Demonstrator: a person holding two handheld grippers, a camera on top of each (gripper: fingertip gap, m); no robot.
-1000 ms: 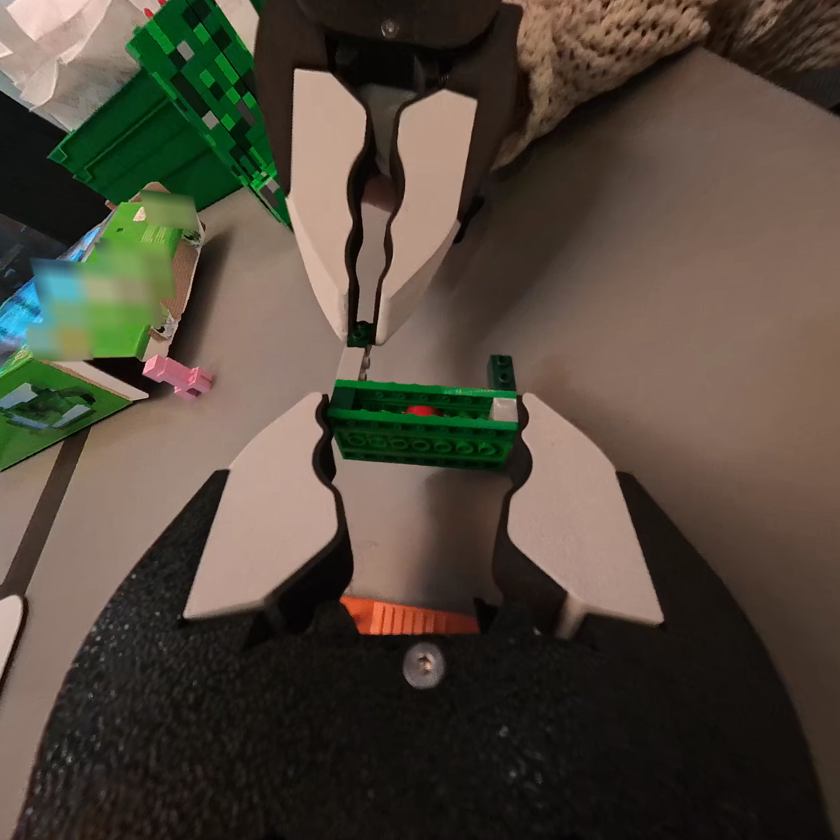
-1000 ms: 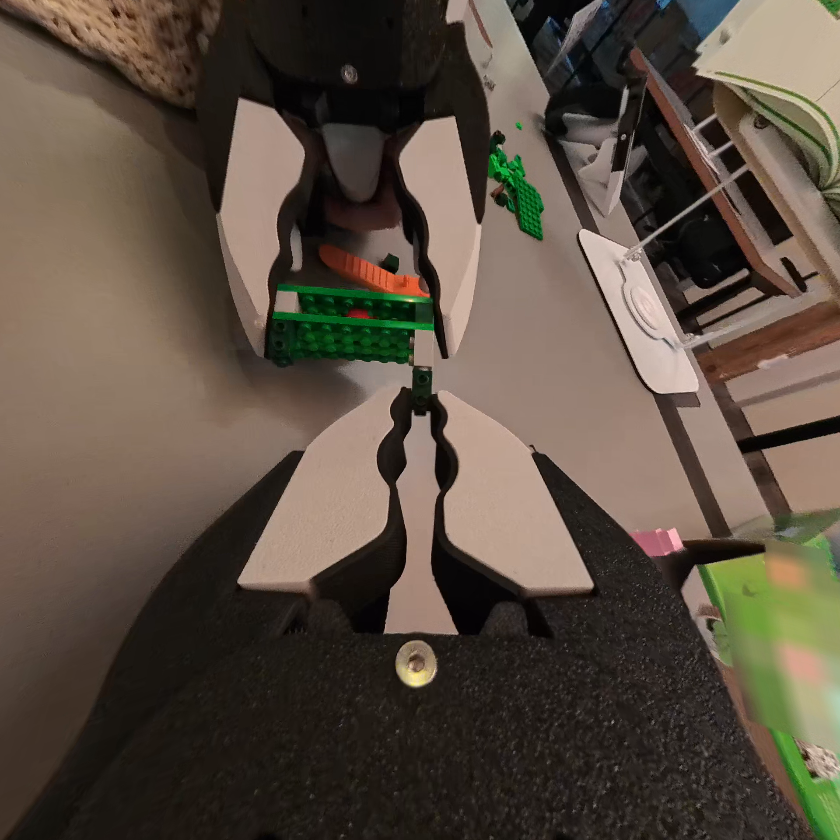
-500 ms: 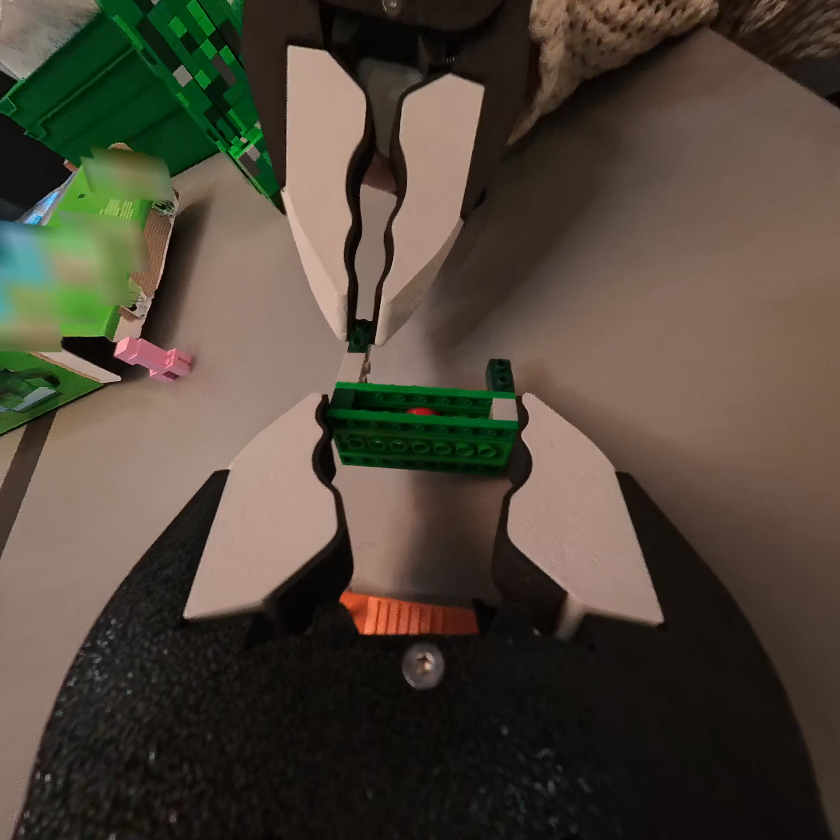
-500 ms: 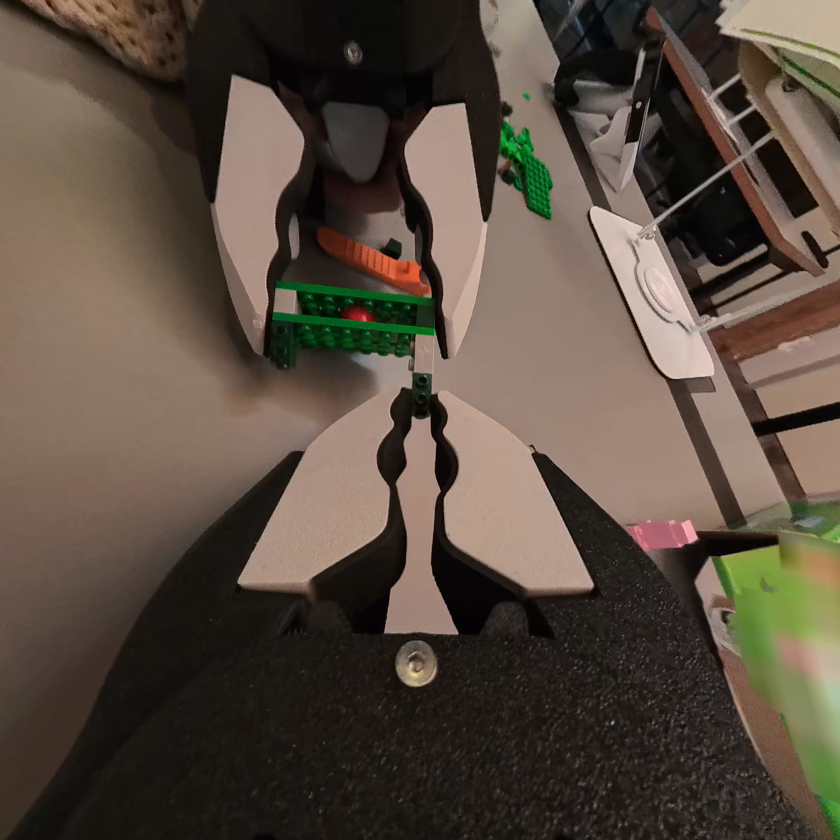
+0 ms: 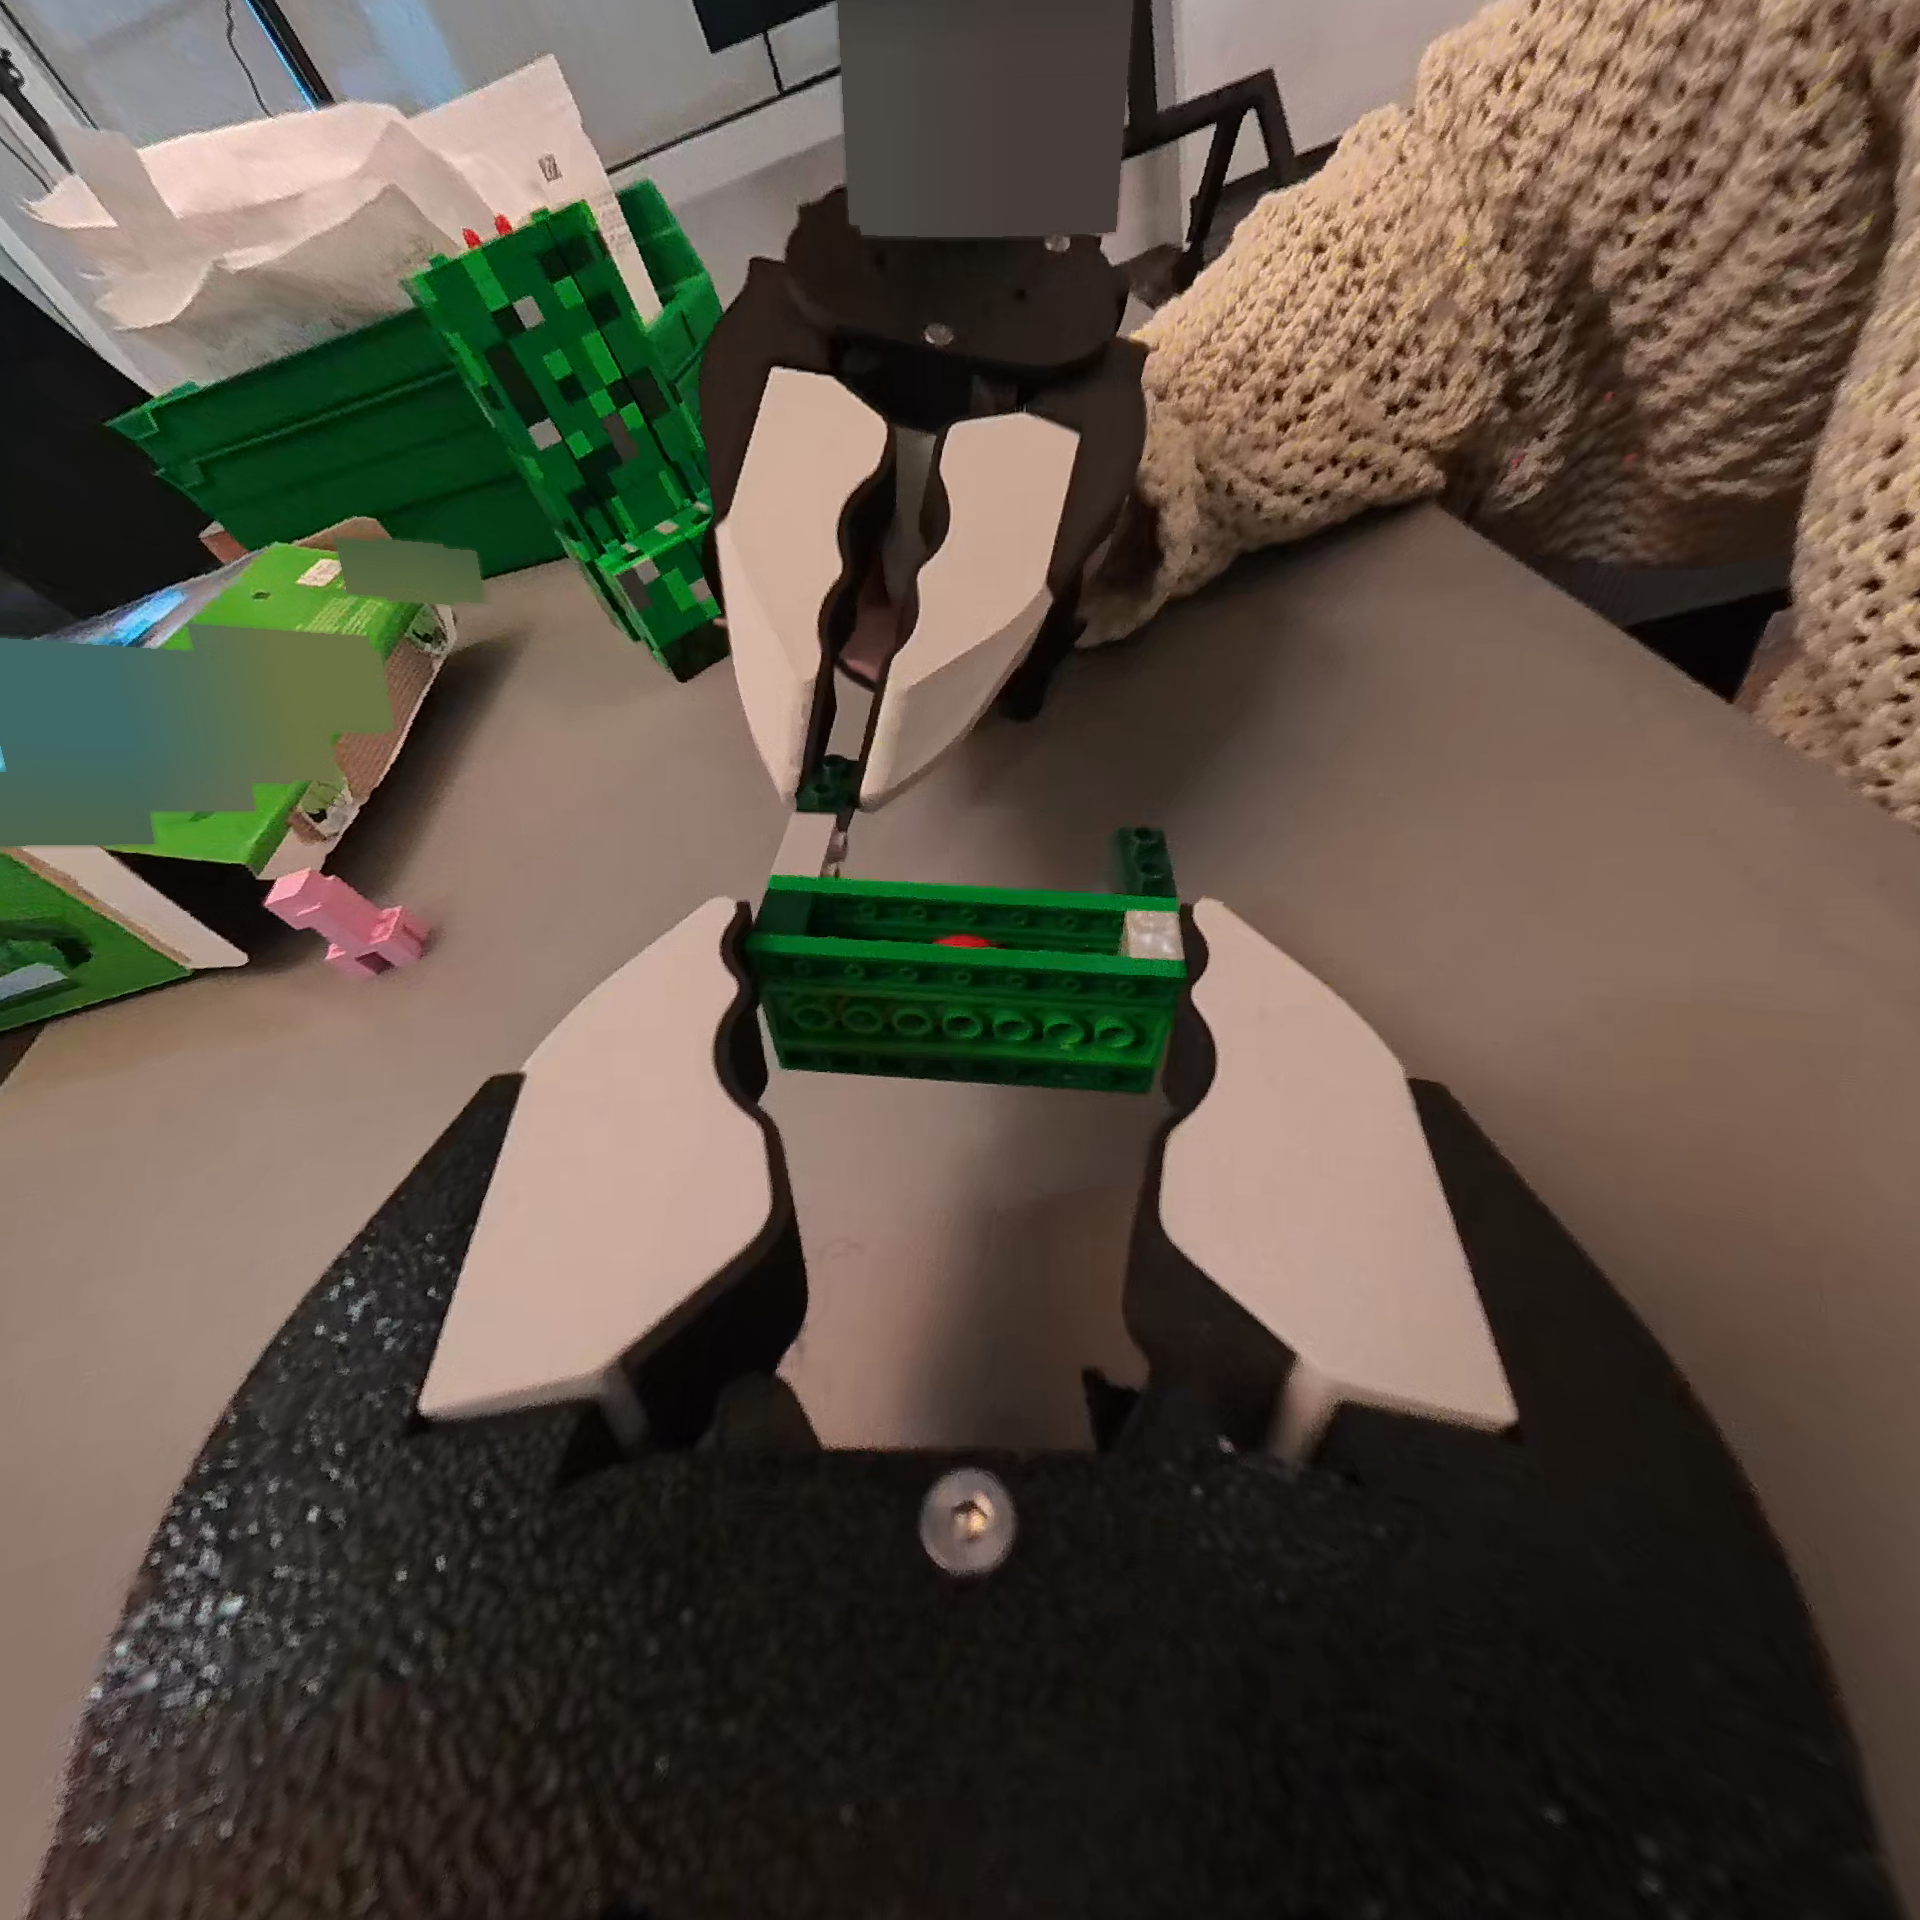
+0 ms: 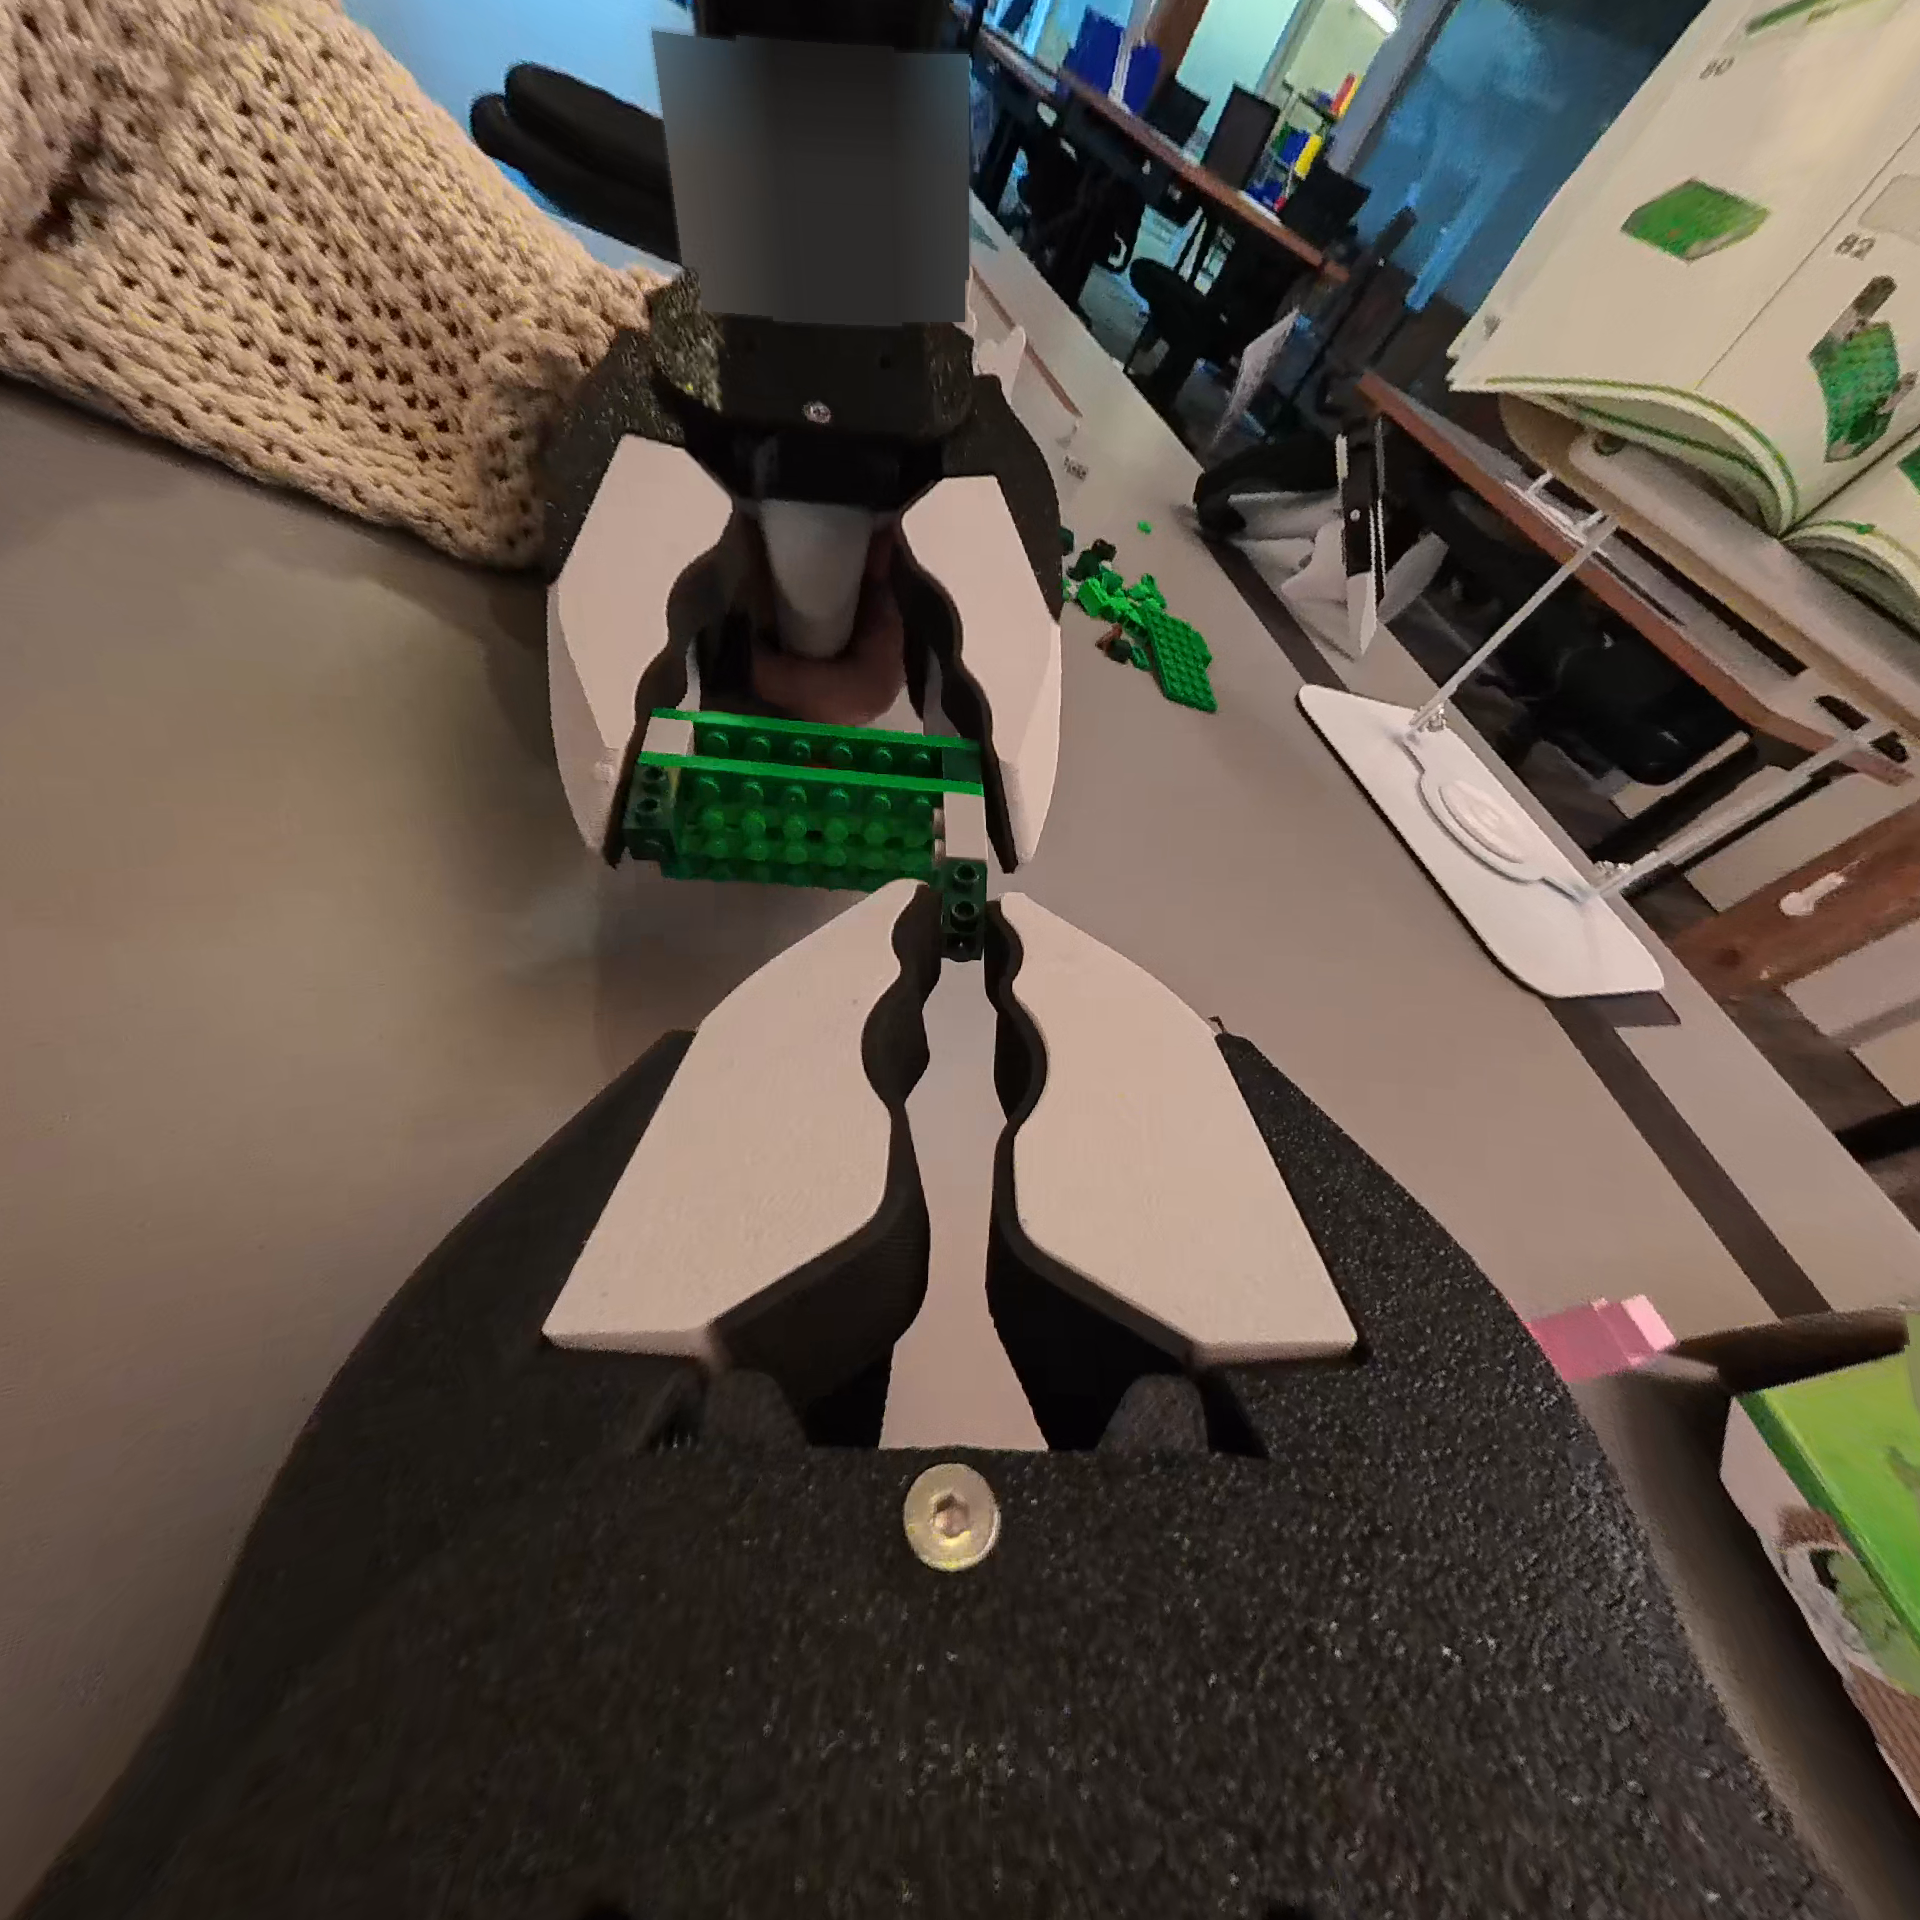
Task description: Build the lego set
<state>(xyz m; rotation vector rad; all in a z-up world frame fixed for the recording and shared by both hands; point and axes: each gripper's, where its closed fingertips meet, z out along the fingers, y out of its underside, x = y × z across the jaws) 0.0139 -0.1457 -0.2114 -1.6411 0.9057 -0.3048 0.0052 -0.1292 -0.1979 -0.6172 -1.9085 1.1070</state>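
I am at the joining step: my left gripper [image 5: 961, 997] is spread wide and clamps the green assembly [image 5: 961, 982] by its two short ends, held above the grey bench [image 5: 1455, 831], while my right gripper [image 6: 961, 920] is pinched nearly closed on a small dark green brick [image 6: 963, 909]. That brick hangs off a pale grey piece at the assembly's corner, and I cannot tell whether it is fully seated or only touching. As I judge it, the next move calls for a straight, steady push with my right against the left's grip, keeping the studs lined up so nothing twists loose. The assembly is a long, shallow stack of bright green plates with rows of studs on one face and round tubes on the other, a red bit showing in its middle gap, and a matching dark green brick at the opposite corner. Loose green pieces [image 6: 1148, 634] lie farther along the bench, well apart.
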